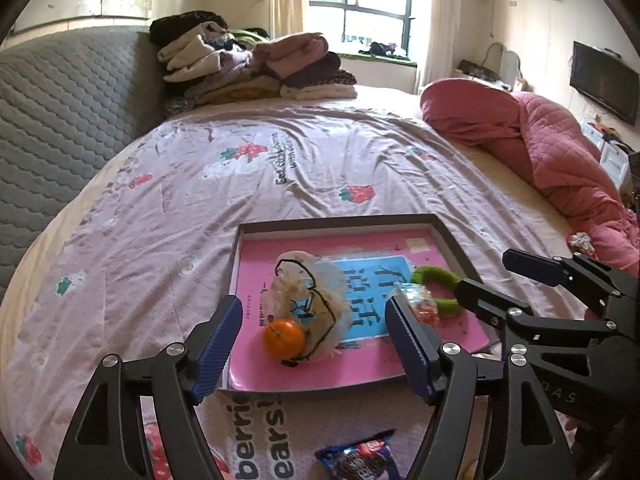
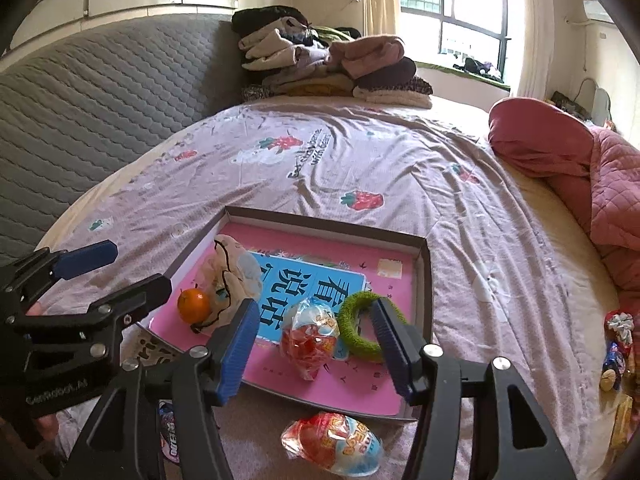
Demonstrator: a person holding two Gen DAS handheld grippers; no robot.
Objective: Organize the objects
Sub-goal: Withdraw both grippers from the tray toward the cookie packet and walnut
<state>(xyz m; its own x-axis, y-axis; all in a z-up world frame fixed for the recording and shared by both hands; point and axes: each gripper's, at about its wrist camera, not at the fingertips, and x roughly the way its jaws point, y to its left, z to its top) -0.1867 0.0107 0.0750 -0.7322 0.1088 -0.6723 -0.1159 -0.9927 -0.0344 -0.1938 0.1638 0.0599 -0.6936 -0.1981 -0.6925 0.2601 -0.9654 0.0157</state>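
A: Start at the left gripper (image 1: pixel 314 350). Its jaws stand wide and nothing is between the pads; the orange (image 1: pixel 283 339) and the fluffy hair tie (image 1: pixel 310 304) only show through the gap, lying on the pink book (image 1: pixel 280 372) in the shallow box (image 1: pixel 340 222).

B: And the right gripper (image 2: pixel 312 350)?

A: Also spread, also empty. The candy pouch (image 2: pixel 308 340) sits on the book between its fingers in the picture, but the pads don't press on it, and the green ring (image 2: pixel 358 330) lies just beside the pouch, by the right finger.

B: So four things are in the box. What is left?

A: A second candy pouch (image 2: pixel 334 442) on the bedsheet (image 1: pixel 320 168) just outside the box's near wall, a blue snack packet (image 1: pixel 360 458) near it, and more wrapped sweets (image 2: pixel 616 354) well to the right (too small to tell apart).

B: The next pick, I'd judge, is the near pouch.

A: Likely. Come down over its middle, jaws across the narrow side, and close gently: the film is slippery and the sheet beneath could bunch into the pinch. Then lift clear of the box wall before setting it on a bare part of the book.
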